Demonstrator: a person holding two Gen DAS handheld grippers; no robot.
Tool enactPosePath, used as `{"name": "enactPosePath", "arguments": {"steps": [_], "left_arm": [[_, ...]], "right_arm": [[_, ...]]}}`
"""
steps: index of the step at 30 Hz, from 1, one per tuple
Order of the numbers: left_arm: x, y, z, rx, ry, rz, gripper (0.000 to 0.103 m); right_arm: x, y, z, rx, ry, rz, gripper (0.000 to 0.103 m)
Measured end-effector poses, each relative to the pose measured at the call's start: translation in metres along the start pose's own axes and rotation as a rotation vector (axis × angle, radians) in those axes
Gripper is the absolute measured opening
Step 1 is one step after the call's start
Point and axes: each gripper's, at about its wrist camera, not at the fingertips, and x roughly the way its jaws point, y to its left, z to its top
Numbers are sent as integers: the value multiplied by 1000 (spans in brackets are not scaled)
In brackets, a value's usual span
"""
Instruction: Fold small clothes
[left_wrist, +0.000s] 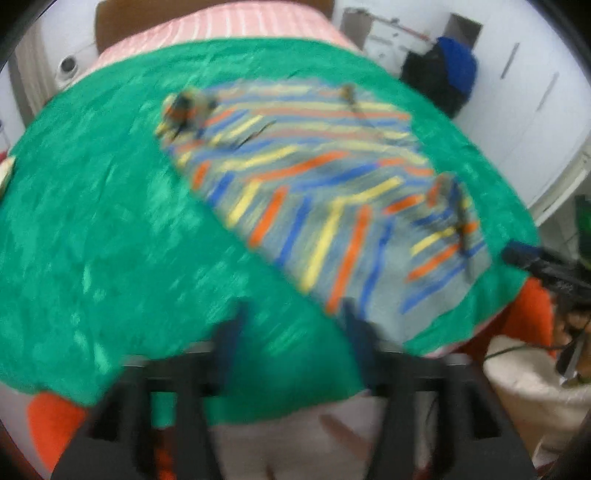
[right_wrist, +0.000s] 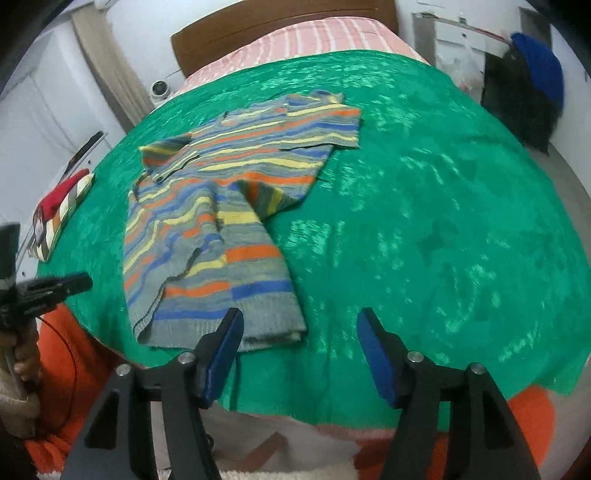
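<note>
Lay rumpled, partly folded, on a crinkled green cloth (right_wrist: 424, 192) over the bed: striped knit sweater (right_wrist: 218, 218), grey with yellow, orange, blue bands. Hovered near its ribbed hem, spread wide, empty: right claw (right_wrist: 299, 350), blue-padded. Likewise wide, blurred: left claw (left_wrist: 295, 332).

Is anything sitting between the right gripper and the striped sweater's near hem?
Nothing visible. The right gripper is open just short of the striped sweater, with only bare green cover between them. The left gripper is open too, off the sweater's other side.
</note>
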Motion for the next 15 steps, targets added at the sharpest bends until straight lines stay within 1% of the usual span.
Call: {"name": "enactPosePath", "arguments": {"steps": [1, 2, 3, 4, 6, 7, 8, 9, 10, 11, 12, 13, 15], "left_arm": [[2, -14, 6, 30, -23, -14, 81], [4, -24, 9, 57, -30, -22, 82], [16, -47, 16, 121, -25, -34, 85], [27, -57, 21, 159, -17, -30, 90], [58, -86, 24, 249, 7, 21, 92], [80, -95, 24, 278, 30, 71, 88], [94, -97, 23, 281, 44, 109, 76], [103, -92, 20, 258, 52, 140, 52], [99, -85, 20, 225, 34, 121, 37], [85, -71, 17, 161, 15, 74, 22], [73, -59, 13, 124, 16, 46, 7], [54, -40, 8, 78, 10, 25, 7], [27, -11, -5, 25, -15, 42, 7]], "right_arm": [[4, 1, 2, 9, 4, 5, 64], [6, 2, 4, 27, 5, 20, 64], [8, 1, 5, 52, 3, 39, 64], [7, 0, 6, 80, -4, 56, 64], [5, 1, 5, 95, -20, 56, 64], [3, 2, 4, 95, -28, 50, 64], [1, 2, 3, 93, -33, 46, 64], [-1, 2, 1, 91, -35, 41, 64], [-3, 2, -1, 86, -35, 35, 64], [-7, 1, -4, 78, -38, 28, 64], [-11, -2, -6, 71, -43, 15, 64], [-16, -5, -9, 64, -46, -2, 64], [-21, -12, -13, 59, -42, -30, 64]]}}
